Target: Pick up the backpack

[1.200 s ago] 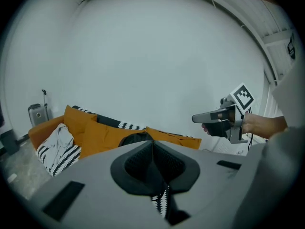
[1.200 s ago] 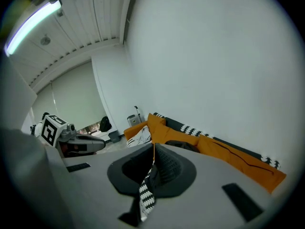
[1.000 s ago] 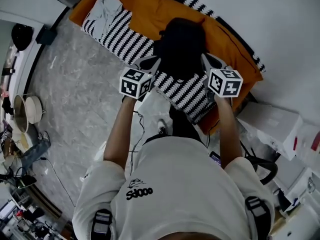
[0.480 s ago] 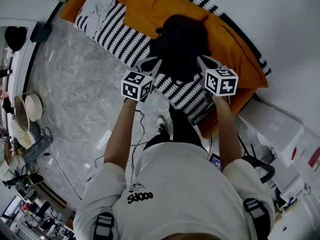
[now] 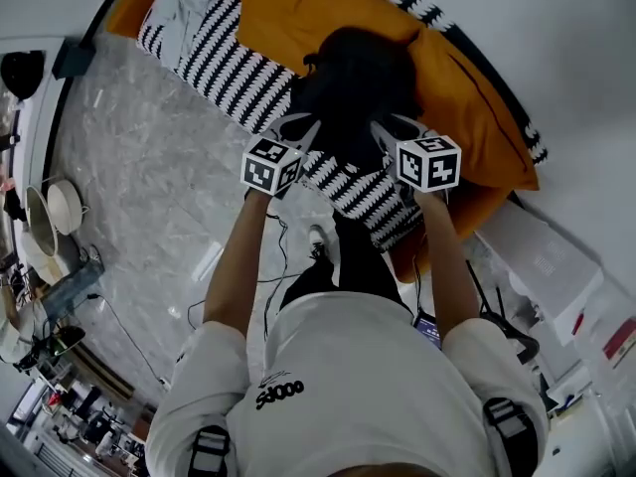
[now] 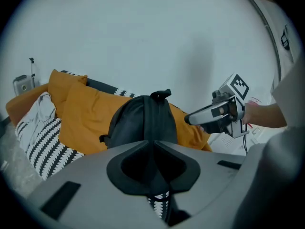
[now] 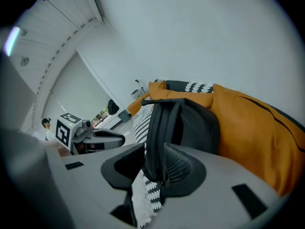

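The black backpack (image 5: 353, 82) stands upright on the orange sofa cover (image 5: 298, 13), against the wall. My left gripper (image 5: 301, 125) is at its left side, jaws shut on a dark strap (image 6: 153, 128) that runs down the middle of the backpack (image 6: 138, 120). My right gripper (image 5: 391, 129) is at its right side. In the right gripper view the jaws of that gripper (image 7: 153, 152) are opening. A black shoulder strap (image 7: 157, 128) still hangs between them, resting against one ribbed pad (image 7: 177, 162) and clear of the other.
A black-and-white striped blanket (image 5: 224, 63) lies over the sofa's front, with a pale cloth (image 5: 184, 8) at its left end. Grey marble floor (image 5: 139, 167) with cables spreads to the left. White boxes (image 5: 542, 256) stand to the right.
Both grippers have sunk towards the sofa together with the backpack. The right one now sits closer in against the backpack's side.
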A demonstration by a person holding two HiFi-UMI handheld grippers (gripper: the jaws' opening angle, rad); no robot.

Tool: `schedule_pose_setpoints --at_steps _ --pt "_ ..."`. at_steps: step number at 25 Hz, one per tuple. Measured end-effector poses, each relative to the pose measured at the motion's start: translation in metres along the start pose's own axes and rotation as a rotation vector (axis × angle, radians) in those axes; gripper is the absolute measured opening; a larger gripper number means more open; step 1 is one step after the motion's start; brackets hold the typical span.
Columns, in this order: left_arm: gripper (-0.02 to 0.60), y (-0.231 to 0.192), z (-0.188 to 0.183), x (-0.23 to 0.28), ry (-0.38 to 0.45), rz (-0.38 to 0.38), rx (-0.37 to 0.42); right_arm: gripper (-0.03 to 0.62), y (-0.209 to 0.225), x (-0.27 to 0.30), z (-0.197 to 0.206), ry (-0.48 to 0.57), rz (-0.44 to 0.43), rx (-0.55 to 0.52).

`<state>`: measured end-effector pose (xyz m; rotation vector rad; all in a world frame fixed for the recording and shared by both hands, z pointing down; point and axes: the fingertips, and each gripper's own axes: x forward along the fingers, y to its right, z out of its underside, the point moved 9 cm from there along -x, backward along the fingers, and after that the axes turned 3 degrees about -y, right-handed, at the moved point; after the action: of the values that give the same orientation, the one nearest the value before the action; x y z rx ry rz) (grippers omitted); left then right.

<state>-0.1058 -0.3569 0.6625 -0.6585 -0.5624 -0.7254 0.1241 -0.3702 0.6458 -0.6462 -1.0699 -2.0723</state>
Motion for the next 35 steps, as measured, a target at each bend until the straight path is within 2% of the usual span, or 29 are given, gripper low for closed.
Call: schedule_pose_setpoints --at_steps 4,6,15,19,27,31,35 --pt "0.039 -0.007 0.007 0.023 -0.024 0.013 -0.013 0.161 0.016 0.018 0.004 -0.024 -0.022 0.0" --pt "0.121 -0.011 0.011 0.033 -0.042 0.021 -0.021 0.172 0.022 0.027 0.008 -0.035 -0.033 0.0" --pt "0.164 -0.024 0.034 0.074 -0.1 0.061 -0.036 0.198 0.042 0.067 0.023 -0.062 -0.089 -0.009" --pt "0.189 -0.029 0.045 0.085 -0.117 0.084 -0.046 0.21 0.046 0.087 0.024 -0.072 -0.129 -0.05" --pt "0.207 -0.032 0.051 0.105 -0.138 0.123 -0.042 0.21 0.048 0.121 0.028 -0.094 -0.207 -0.164" --pt "0.207 -0.036 0.052 0.116 -0.156 0.128 -0.049 0.21 0.043 0.133 0.029 -0.091 -0.235 -0.156" --pt "0.206 -0.037 0.053 0.127 -0.178 0.136 -0.056 0.209 0.043 0.138 0.028 -0.053 -0.257 -0.094"
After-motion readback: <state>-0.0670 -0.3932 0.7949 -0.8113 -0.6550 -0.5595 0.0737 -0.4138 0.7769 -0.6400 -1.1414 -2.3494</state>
